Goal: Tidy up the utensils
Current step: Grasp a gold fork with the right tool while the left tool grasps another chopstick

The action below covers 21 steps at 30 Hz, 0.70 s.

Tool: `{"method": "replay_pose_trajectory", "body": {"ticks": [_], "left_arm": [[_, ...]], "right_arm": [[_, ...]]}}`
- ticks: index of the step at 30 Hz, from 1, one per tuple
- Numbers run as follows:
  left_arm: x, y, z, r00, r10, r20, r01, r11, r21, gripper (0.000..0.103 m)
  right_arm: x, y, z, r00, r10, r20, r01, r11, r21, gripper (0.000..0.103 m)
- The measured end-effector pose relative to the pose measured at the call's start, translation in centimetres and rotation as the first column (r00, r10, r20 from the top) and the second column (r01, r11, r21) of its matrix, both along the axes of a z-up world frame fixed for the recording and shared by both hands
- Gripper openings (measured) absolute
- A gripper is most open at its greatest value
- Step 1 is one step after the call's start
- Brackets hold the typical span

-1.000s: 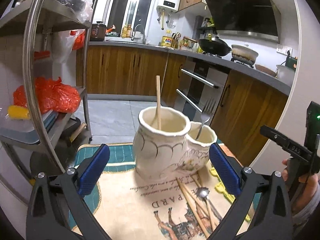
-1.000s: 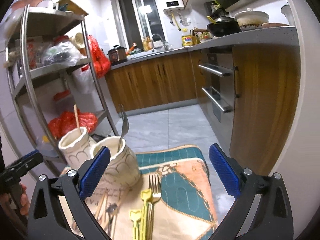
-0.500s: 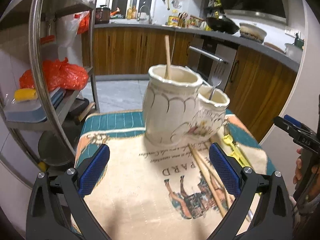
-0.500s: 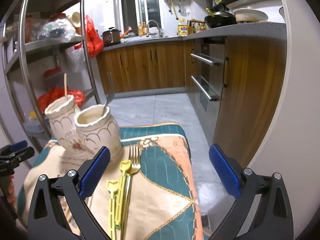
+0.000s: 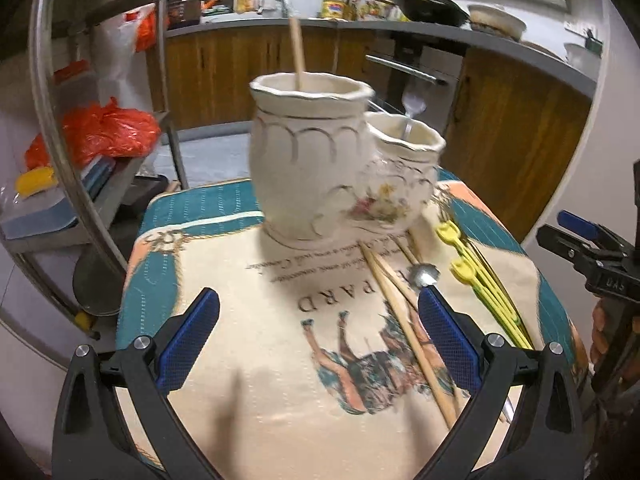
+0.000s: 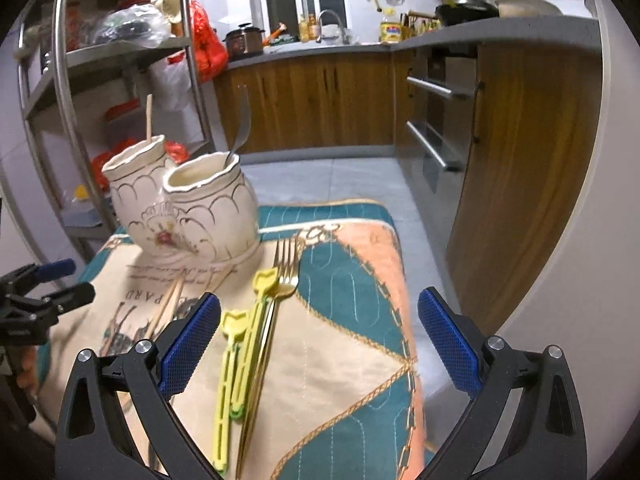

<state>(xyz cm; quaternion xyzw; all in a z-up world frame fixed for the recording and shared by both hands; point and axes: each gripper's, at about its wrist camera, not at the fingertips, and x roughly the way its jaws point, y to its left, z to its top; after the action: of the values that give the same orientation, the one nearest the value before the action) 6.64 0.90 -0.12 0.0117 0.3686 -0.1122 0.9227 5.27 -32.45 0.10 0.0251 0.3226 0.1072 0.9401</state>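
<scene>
A cream double-pot utensil holder [image 5: 320,168] stands at the far side of the patterned cloth [image 5: 248,360]; it also shows in the right wrist view [image 6: 188,208]. One chopstick [image 5: 297,54] stands in its big pot, a metal utensil [image 5: 412,116] in the small pot. Wooden chopsticks [image 5: 404,328], a spoon [image 5: 424,276] and yellow utensils [image 5: 480,280] lie on the cloth. A gold fork [image 6: 286,268] lies beside the yellow utensils [image 6: 240,344]. My left gripper [image 5: 318,344] is open and empty above the cloth. My right gripper [image 6: 318,340] is open and empty over the fork's handle.
A metal shelf rack [image 5: 60,128] with orange bags stands to the left. Wooden kitchen cabinets [image 6: 520,168] and an oven run along the back and right. The cloth-covered table ends close on the right, with tiled floor [image 6: 332,180] beyond.
Both grippers have risen and tilted down, so the cloth and loose utensils now fill more of each view. Both stay open and empty.
</scene>
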Motion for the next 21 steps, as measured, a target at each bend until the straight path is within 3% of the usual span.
{"method": "replay_pose_trajectory", "body": {"ticks": [6, 13, 18, 21], "left_arm": [[-0.2, -1.6, -0.5, 0.999, -0.036, -0.029, 0.036, 0.999, 0.014, 0.097], [0.2, -3.2, -2.0, 0.995, -0.051, -0.09, 0.056, 0.998, 0.043, 0.097], [0.4, -3.8, -3.0, 0.991, -0.058, -0.118, 0.065, 0.996, 0.056, 0.087], [0.4, -4.2, -3.3, 0.989, -0.07, -0.128, 0.077, 0.996, 0.046, 0.07]], "right_arm": [[0.1, -0.3, -1.1, 0.999, 0.003, -0.043, -0.006, 0.998, -0.062, 0.098], [0.3, -0.1, -2.2, 0.995, 0.032, -0.095, -0.038, 0.998, -0.055, 0.098], [0.6, 0.8, -2.6, 0.991, 0.061, -0.119, -0.065, 0.997, -0.031, 0.091], [0.5, 1.6, -2.7, 0.987, 0.092, -0.133, -0.095, 0.995, -0.014, 0.076]]}}
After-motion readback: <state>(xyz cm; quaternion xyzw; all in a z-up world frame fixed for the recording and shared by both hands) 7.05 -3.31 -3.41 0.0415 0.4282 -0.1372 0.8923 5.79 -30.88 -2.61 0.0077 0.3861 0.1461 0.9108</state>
